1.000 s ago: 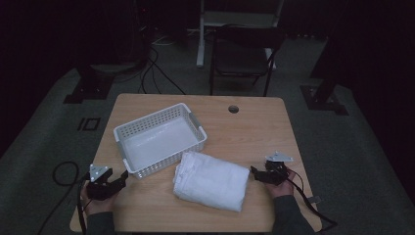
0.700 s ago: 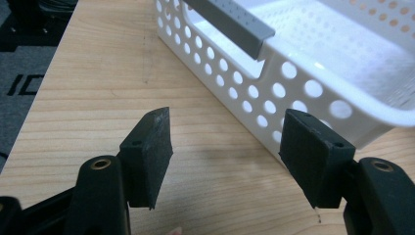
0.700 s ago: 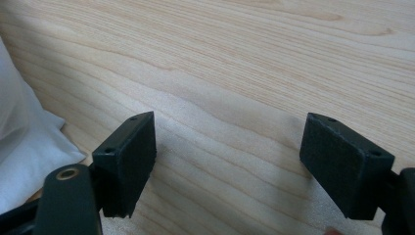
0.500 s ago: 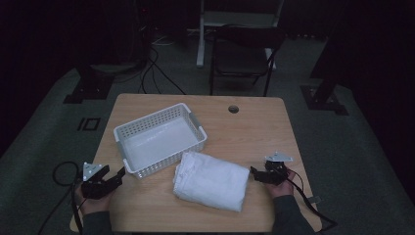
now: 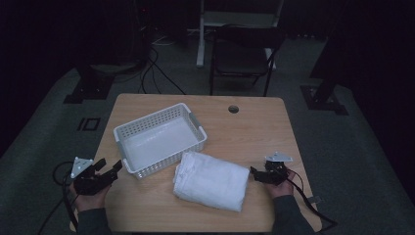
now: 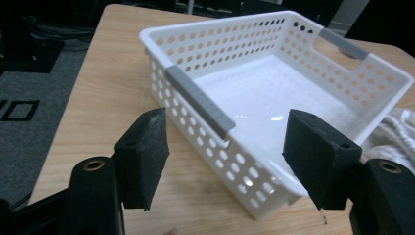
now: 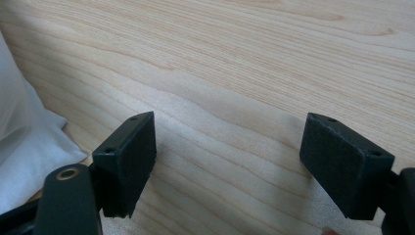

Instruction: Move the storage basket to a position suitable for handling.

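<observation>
A white perforated basket [image 5: 149, 117] with grey handle strips sits empty on the left half of the wooden table [image 5: 254, 132]. A folded white towel [image 5: 211, 180] lies in front of it, toward the right. My left gripper [image 5: 113, 167] hovers at the table's front left corner, pointing at the basket's near corner [image 6: 235, 161]. Its jaws have just been opening and nothing is between them [image 6: 227, 122]. My right gripper [image 5: 253, 172] rests low over bare wood just right of the towel [image 7: 24, 147], open and empty [image 7: 230, 122].
A round cable hole [image 5: 233, 108] is in the table's far side. A dark chair [image 5: 244, 54] stands behind the table, and cables run over the floor [image 5: 151, 73]. Bare wood lies to the right of the basket and towel.
The left gripper has lifted a little at the front left corner and its jaws have spread wider. The right gripper, basket and towel have stayed put.
</observation>
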Tool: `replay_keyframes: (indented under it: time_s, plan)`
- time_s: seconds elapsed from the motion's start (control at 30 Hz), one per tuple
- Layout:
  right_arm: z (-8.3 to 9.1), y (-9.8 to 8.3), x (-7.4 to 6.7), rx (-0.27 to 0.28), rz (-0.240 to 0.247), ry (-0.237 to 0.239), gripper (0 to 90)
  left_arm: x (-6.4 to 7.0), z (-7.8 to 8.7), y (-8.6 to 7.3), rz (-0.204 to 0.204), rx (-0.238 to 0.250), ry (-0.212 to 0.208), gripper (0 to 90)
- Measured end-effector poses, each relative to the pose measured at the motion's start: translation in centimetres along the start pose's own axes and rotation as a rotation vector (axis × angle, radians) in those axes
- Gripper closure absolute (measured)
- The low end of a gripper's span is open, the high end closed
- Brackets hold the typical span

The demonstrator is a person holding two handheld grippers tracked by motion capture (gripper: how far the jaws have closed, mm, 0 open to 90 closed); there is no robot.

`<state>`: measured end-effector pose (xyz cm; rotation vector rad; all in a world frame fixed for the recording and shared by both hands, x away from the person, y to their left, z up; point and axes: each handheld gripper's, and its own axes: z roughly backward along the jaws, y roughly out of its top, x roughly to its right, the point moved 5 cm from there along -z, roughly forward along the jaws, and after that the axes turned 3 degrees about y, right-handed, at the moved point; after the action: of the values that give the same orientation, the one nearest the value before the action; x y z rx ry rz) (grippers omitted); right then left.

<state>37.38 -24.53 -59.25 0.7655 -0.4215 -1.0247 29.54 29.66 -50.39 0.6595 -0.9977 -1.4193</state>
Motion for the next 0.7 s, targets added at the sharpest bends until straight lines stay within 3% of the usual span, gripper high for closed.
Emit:
replay_keyframes:
  time_s: [0.23, 0.4, 0.63, 0.7]
  plan:
    - [0.0, 0.0, 0.0, 0.0, 0.003, 0.004, 21.3, 0.9, -1.1, 0.3, 0.009, -0.019, -0.011, 29.0]
    - [0.0, 0.0, -0.1, 0.0, 0.003, 0.005, 21.3, 1.0, -2.4, -0.1, 0.019, -0.074, 0.015, 30.6]
    - [0.0, 0.0, -0.1, 0.0, 0.003, 0.005, 21.3, 1.4, -3.8, -0.5, 0.005, -0.132, 0.026, 39.1]
    - [0.0, 0.0, -0.1, 0.0, 0.003, 0.005, 21.3, 1.5, -4.1, -0.6, -0.004, -0.15, 0.02, 46.6]
